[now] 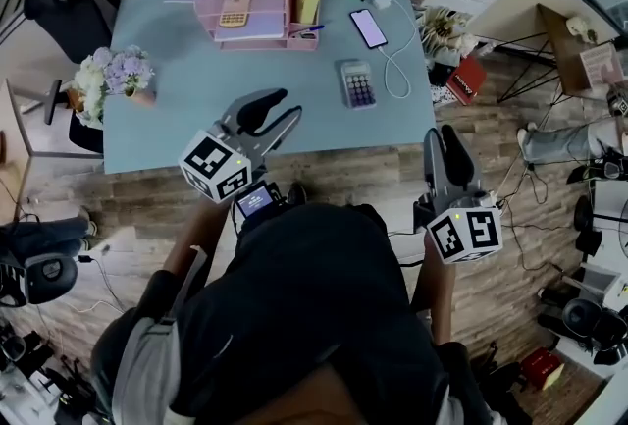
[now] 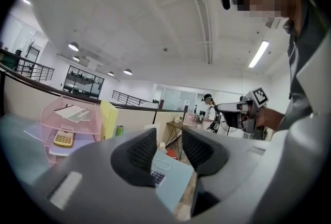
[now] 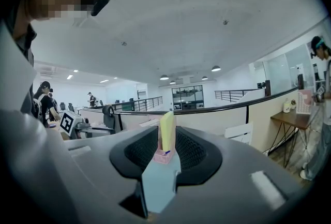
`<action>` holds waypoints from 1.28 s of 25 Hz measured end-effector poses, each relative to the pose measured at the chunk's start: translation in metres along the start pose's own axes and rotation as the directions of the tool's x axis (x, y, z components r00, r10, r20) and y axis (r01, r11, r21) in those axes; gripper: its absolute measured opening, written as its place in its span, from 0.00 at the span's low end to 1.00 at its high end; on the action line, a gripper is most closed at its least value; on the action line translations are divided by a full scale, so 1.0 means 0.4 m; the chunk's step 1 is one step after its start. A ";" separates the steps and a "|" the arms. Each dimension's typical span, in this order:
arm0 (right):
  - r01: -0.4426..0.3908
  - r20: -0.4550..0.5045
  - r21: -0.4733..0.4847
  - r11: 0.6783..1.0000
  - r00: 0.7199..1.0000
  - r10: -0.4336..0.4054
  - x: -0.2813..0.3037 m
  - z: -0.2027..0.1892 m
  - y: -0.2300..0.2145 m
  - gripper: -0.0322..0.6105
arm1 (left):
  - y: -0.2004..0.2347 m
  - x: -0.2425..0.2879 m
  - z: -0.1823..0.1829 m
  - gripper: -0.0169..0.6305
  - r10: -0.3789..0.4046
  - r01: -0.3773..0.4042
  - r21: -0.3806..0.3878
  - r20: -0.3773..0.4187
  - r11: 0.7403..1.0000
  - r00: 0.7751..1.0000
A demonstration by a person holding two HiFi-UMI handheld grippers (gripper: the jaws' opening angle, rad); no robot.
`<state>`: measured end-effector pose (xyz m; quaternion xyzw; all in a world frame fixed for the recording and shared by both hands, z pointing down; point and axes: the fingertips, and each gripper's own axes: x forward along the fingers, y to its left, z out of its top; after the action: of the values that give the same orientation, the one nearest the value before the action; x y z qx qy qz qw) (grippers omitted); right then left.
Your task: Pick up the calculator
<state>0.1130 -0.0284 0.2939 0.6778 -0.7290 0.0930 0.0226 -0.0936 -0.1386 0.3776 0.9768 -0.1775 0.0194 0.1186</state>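
Left tool (image 1: 285, 109) and right tool (image 1: 442, 136), part-open and empty, hover near the blue office table (image 1: 196, 89).

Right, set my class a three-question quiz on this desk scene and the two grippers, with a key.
1. True or false: the grey calculator lies on the blue table, and neither the left gripper nor the right gripper touches it.
2. Which lies closest to the grey calculator? A) the phone B) the green can C) the flowers
3. Fill in: the yellow calculator lies in the pink ____.
Key: 1 true; 2 A; 3 tray.
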 end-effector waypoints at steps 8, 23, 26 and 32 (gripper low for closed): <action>-0.019 -0.025 -0.019 1.000 1.000 0.019 0.046 0.009 0.035 0.18 | 0.052 -0.025 -0.004 0.34 0.028 -0.027 -0.034 0.016 0.999 0.999; -0.185 -0.035 -0.007 0.983 0.982 0.185 0.191 0.007 0.013 0.18 | 0.102 -0.020 -0.012 0.34 0.169 -0.168 -0.061 0.011 0.984 0.986; -0.226 -0.034 -0.001 0.974 0.974 0.226 0.221 0.001 -0.007 0.18 | 0.106 -0.002 -0.014 0.34 0.196 -0.196 -0.064 0.003 0.979 0.981; -0.276 -0.040 0.011 0.961 0.960 0.276 0.277 0.001 -0.058 0.18 | 0.119 0.043 -0.028 0.34 0.243 -0.244 -0.086 -0.015 0.966 0.970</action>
<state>0.1271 -0.1391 0.3135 0.5675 -0.8155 0.1111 0.0227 -0.0940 -0.1851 0.4004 0.9415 -0.2964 0.0284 0.1582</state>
